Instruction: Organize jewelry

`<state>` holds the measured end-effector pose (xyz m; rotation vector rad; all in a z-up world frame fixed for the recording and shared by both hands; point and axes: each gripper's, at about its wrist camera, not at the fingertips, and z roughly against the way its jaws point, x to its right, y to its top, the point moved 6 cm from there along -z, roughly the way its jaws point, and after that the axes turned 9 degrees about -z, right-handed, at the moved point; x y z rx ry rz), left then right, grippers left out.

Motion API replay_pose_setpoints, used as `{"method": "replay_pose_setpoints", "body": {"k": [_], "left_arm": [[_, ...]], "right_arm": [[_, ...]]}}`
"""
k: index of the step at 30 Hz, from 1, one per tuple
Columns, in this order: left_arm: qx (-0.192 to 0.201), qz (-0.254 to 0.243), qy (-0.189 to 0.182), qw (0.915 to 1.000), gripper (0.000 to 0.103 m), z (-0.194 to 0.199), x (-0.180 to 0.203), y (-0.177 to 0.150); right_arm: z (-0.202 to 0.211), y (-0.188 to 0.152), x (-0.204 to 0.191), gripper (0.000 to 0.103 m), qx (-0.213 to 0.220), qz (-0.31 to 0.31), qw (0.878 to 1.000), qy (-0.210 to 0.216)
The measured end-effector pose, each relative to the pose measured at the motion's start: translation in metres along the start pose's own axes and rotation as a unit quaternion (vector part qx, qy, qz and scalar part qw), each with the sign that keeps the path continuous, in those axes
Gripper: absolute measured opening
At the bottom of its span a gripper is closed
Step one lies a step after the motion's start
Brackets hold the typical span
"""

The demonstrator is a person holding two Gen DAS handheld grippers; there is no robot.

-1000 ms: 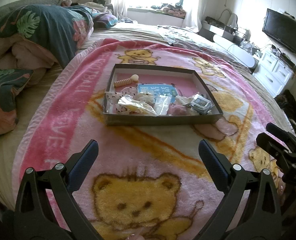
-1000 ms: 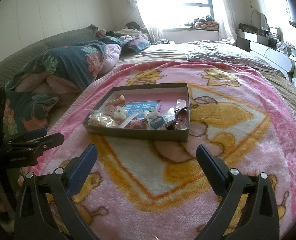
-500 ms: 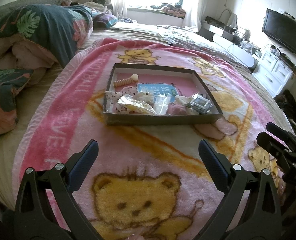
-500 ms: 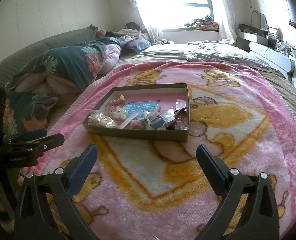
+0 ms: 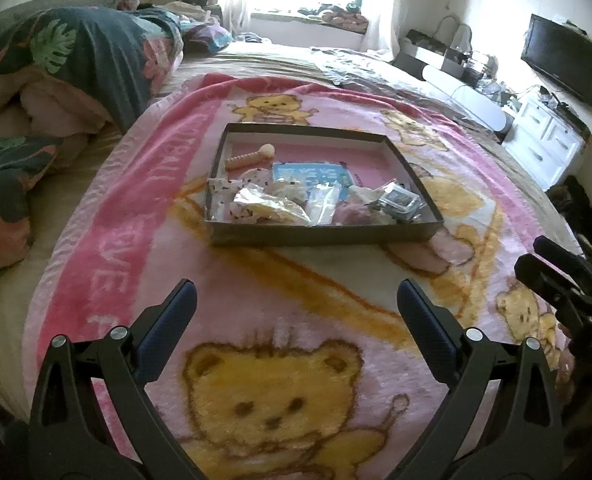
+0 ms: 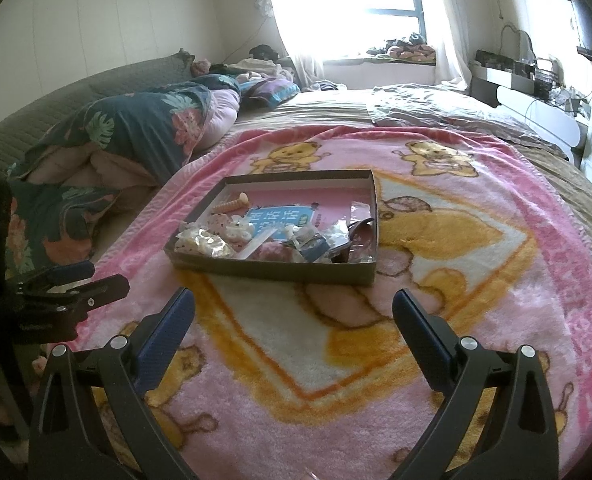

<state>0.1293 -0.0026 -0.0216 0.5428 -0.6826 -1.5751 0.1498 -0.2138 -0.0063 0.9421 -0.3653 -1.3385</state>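
A shallow brown cardboard box [image 5: 320, 236] [image 6: 271, 270] with a pink floor lies on the pink teddy-bear blanket [image 5: 279, 280]. Inside are several small bagged jewelry pieces [image 5: 271, 204] [image 6: 203, 242], a blue card [image 5: 312, 174] [image 6: 279, 216], a beige bead string [image 5: 249, 156] [image 6: 231, 204] and a small clear case [image 5: 400, 200]. My left gripper [image 5: 296, 308] hovers open over the blanket, short of the box's near wall. My right gripper [image 6: 293, 312] is open too, also short of the box, holding nothing. Each gripper shows at the edge of the other's view.
A folded floral quilt [image 5: 67, 60] [image 6: 135, 132] lies left of the blanket. A grey sheet [image 6: 436, 116] covers the far bed. White drawers [image 5: 548, 144] and a wall television [image 5: 564, 64] stand at the right, beyond the bed edge.
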Motion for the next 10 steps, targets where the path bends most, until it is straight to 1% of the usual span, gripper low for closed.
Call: {"method": "replay_pose_setpoints", "body": {"k": [3,6,8,10], "left_arm": [[-0.002,0.01,-0.006,0.9999,0.094,-0.002,-0.003,-0.001],[-0.009,0.031,0.008,0.9994,0.094,-0.011,-0.021,-0.002],[-0.019,0.057,0.027,0.9978,0.094,-0.022,-0.048,-0.003],[-0.025,0.078,0.053,0.9952,0.094,-0.031,-0.077,-0.003]], "right_arm": [[0.0,0.001,0.002,0.098,0.002,-0.004,1.0,-0.003],[-0.005,0.005,0.018,0.098,0.009,-0.019,1.0,-0.016],[-0.012,0.011,0.042,0.098,0.013,-0.04,0.998,-0.042],[-0.023,0.02,0.086,0.099,0.021,-0.073,0.992,-0.096]]}}
